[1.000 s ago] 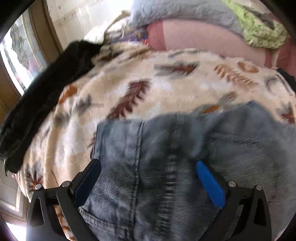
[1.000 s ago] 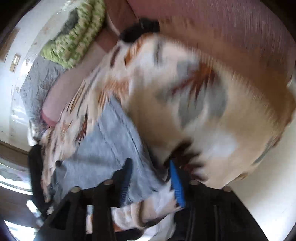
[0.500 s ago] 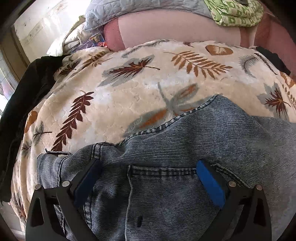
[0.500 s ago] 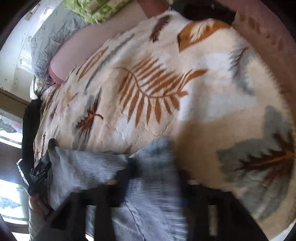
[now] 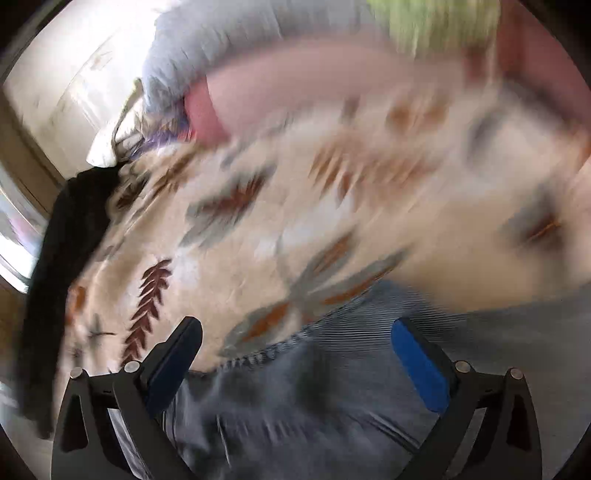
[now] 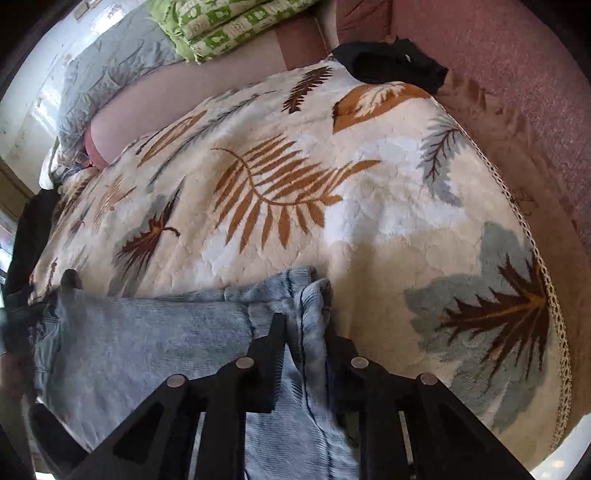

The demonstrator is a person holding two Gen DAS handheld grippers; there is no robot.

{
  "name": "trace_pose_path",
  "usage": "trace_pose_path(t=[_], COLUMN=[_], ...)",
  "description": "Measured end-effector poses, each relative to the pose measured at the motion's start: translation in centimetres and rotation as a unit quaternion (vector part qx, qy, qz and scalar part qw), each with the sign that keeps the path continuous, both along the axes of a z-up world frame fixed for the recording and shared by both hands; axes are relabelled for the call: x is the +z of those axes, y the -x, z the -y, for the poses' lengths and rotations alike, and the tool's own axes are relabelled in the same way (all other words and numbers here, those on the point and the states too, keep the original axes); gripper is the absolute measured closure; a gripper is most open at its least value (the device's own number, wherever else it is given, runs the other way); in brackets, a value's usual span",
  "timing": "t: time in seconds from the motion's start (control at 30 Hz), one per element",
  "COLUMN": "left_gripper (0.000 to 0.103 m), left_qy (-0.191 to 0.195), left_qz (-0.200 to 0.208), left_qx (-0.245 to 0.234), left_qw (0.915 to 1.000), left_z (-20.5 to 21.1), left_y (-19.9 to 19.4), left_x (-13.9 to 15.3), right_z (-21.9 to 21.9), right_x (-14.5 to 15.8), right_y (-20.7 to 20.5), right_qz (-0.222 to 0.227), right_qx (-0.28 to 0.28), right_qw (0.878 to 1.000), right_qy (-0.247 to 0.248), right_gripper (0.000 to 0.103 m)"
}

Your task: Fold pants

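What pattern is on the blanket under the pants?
Cream blanket with brown, orange and grey-blue leaf prints; clearest in the right wrist view.

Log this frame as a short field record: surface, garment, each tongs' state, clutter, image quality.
surface: leaf-print blanket spread over a pink couch
garment: jeans, light blue denim, lying on the blanket's near edge
left tongs: open, fingers wide apart above the denim, nothing pinched
right tongs: shut on a bunched fold of the jeans
clutter: black cloth at the blanket's far corner; green patterned fabric and grey quilt behind
image quality: left wrist view motion-blurred, right wrist view sharp
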State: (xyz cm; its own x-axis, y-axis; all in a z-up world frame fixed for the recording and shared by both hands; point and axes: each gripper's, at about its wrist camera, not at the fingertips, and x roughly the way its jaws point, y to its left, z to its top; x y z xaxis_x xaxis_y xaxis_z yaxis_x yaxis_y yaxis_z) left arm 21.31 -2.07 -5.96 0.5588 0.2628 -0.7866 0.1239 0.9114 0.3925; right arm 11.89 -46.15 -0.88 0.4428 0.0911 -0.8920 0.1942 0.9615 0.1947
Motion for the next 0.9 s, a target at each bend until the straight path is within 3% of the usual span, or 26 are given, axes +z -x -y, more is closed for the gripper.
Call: trace_pose_path(t=[0.03, 0.07, 0.1, 0.13, 0.2, 0.27, 0.37, 0.47, 0.53, 0.6, 0.67, 0.73, 0.77, 0.8, 0.83, 0.9], left_gripper=[0.0, 0.0, 0.0, 0.0, 0.0, 0.0, 0.0, 0.0, 0.0, 0.0, 0.0, 0.0, 0.0, 0.0, 0.0, 0.0], left_qy=[0.043, 0.108, 0.125, 0.116, 0.12, 0.126, 0.129, 0.15, 0.159, 0.165, 0.177, 0.197, 0.191, 0.178, 0.166, 0.152], left_qz=[-0.038, -0.045, -0.049, -0.041, -0.038, -0.036, -0.026, -0.022, -0.014, -0.01, -0.007, 0.015, 0.026, 0.042, 0.055, 0.043], left_qx=[0.024, 0.053, 0.063, 0.067, 0.061, 0.065, 0.06, 0.055, 0.053, 0.052, 0.048, 0.035, 0.03, 0.028, 0.034, 0.06], left_qw=[0.9981, 0.9918, 0.9889, 0.9902, 0.9901, 0.9892, 0.9895, 0.987, 0.9857, 0.9849, 0.9829, 0.9797, 0.9808, 0.9827, 0.984, 0.9857], left_z=[-1.3, -3.0, -3.8, -4.3, -4.8, -4.9, -5.1, -5.2, -5.2, -5.3, -5.6, -6.4, -6.9, -7.5, -8.3, -10.2], left_y=[-1.1, -1.2, -1.2, -1.0, -0.7, -0.6, -0.4, 0.0, 0.1, 0.2, 0.8, 2.2, 2.9, 3.8, 4.5, 4.7], left_x=[-1.8, -1.3, -1.0, -0.7, -0.9, -0.6, -0.6, -0.6, -0.7, -0.7, 0.3, 1.9, 2.7, 3.5, 3.9, 3.3], right_z=[0.5, 0.8, 1.0, 1.0, -0.1, -3.9, -11.9, -19.7, -24.5, -28.2, -31.9, -33.8, -33.8, -33.2, -32.4, -31.9], right_x=[0.4, 1.1, 2.1, 3.7, 6.1, 8.4, 9.2, 7.8, 5.5, 3.8, 1.4, -1.5, -3.4, -4.7, -4.8, -4.0], right_y=[0.1, 0.5, 1.2, 2.0, 2.5, 1.7, -1.3, -5.5, -9.2, -11.5, -13.9, -15.4, -16.1, -16.8, -16.9, -16.6], right_qz=[-0.005, -0.006, 0.003, 0.026, 0.067, 0.103, 0.104, 0.089, 0.046, 0.025, -0.004, -0.027, -0.054, -0.063, -0.051, -0.04], right_qx=[-0.014, -0.032, -0.055, -0.072, -0.08, -0.027, 0.1, 0.203, 0.25, 0.277, 0.303, 0.309, 0.292, 0.272, 0.254, 0.238], right_qw=[1.0, 0.999, 0.998, 0.995, 0.993, 0.994, 0.989, 0.973, 0.963, 0.954, 0.947, 0.95, 0.955, 0.96, 0.966, 0.97], right_qy=[0.004, 0.019, 0.041, 0.059, 0.06, 0.028, -0.038, -0.067, -0.088, -0.114, -0.104, -0.038, 0.007, 0.019, -0.007, -0.019], right_gripper=[0.071, 0.062, 0.062, 0.062, 0.06, 0.058, 0.041, 0.041, 0.041, 0.042, 0.042, 0.045, 0.057, 0.062, 0.062, 0.062])
